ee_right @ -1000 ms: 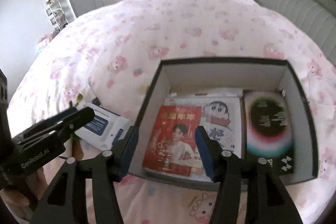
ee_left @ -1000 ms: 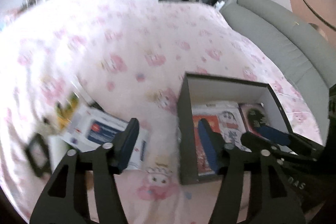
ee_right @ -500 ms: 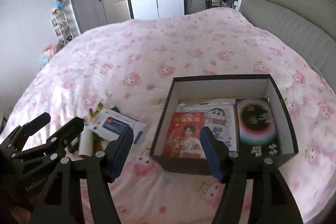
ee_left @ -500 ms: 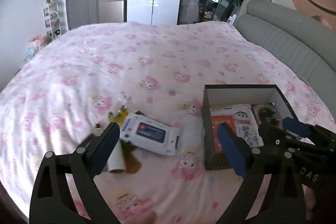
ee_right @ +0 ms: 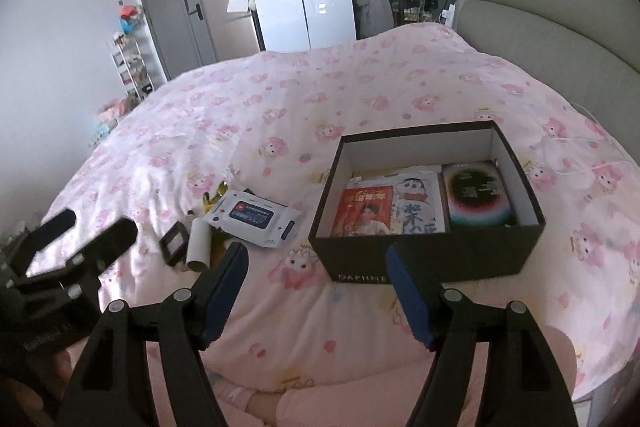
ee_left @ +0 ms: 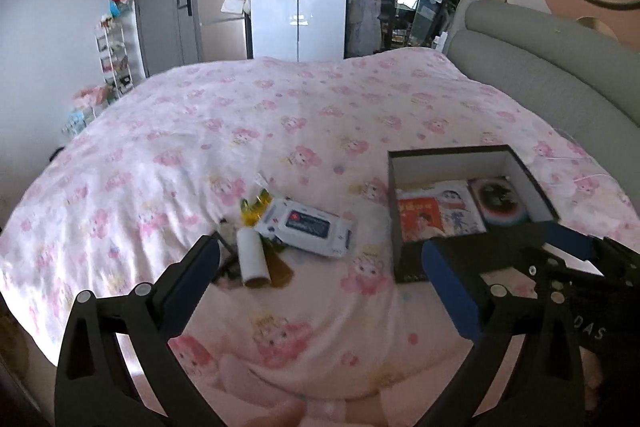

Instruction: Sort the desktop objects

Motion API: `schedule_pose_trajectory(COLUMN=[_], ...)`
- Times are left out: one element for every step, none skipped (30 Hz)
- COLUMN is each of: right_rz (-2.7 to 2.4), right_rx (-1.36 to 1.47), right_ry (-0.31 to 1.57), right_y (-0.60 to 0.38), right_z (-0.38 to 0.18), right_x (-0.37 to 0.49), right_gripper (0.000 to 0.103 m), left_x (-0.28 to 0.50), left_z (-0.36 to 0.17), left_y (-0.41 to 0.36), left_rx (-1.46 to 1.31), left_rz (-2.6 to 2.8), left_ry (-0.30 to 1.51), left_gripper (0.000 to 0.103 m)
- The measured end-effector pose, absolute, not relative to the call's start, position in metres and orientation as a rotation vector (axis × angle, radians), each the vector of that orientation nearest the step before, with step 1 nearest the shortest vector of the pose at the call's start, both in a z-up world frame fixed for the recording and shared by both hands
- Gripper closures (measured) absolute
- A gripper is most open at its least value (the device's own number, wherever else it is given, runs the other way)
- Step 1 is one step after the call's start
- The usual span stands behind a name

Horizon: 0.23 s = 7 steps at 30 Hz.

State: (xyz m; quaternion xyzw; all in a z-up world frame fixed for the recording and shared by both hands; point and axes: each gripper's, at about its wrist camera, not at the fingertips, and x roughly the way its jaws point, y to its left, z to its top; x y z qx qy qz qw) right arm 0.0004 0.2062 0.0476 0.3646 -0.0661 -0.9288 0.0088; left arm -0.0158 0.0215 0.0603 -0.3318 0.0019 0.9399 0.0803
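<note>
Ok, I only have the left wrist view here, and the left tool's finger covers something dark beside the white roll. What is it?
Observer: A small black square frame, lying on the pink patterned bedspread just left of the white cylindrical roll.
Operator: And the open black cardboard box, anything on its front wall?
Observer: Yes, pale lettering low on the front wall, near its left corner.
Operator: Is the right tool carrying anything?
Observer: No, nothing is between its jaws, which are opening over bare bedspread in front of the box.
</note>
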Motion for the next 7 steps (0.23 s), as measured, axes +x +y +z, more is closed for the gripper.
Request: schedule_pose_trajectory(right_rz=[-2.903, -2.908, -2.914, -2.918, -2.915, -2.911, -2.912], right_rx=[1.128, 1.124, 1.121, 1.115, 1.112, 1.111, 1.11], right_ry=[-0.2, -0.188, -0.175, -0.17, -0.171, -0.176, -0.174], right_y=[0.205, 0.204, 0.203, 0.202, 0.202, 0.202, 0.201], right_z=[0.049, 0.05, 0.05, 0.05, 0.05, 0.049, 0.049], right_x=[0.005, 0.007, 0.01, 0.011, 0.012, 0.013, 0.013], right_gripper=[0.033, 0.033, 0.032, 0.032, 0.032, 0.032, 0.032], left_x=[-0.011, -0.007, -0.004, -0.002, -0.001, 0.0, 0.001], left_z=[0.06, 0.061, 0.061, 0.061, 0.061, 0.061, 0.061], left_y=[0.023, 0.024, 0.024, 0.023, 0.023, 0.023, 0.023], left_rx=[-0.992, -0.991, -0.984, -0.984, -0.986, -0.987, -0.991], left_rz=[2.808, 2.806, 2.812, 2.811, 2.809, 2.807, 2.808], left_ry=[0.0, -0.006, -0.009, -0.015, -0.021, -0.028, -0.032], left_gripper=[0.001, 0.001, 0.001, 0.001, 0.001, 0.001, 0.001])
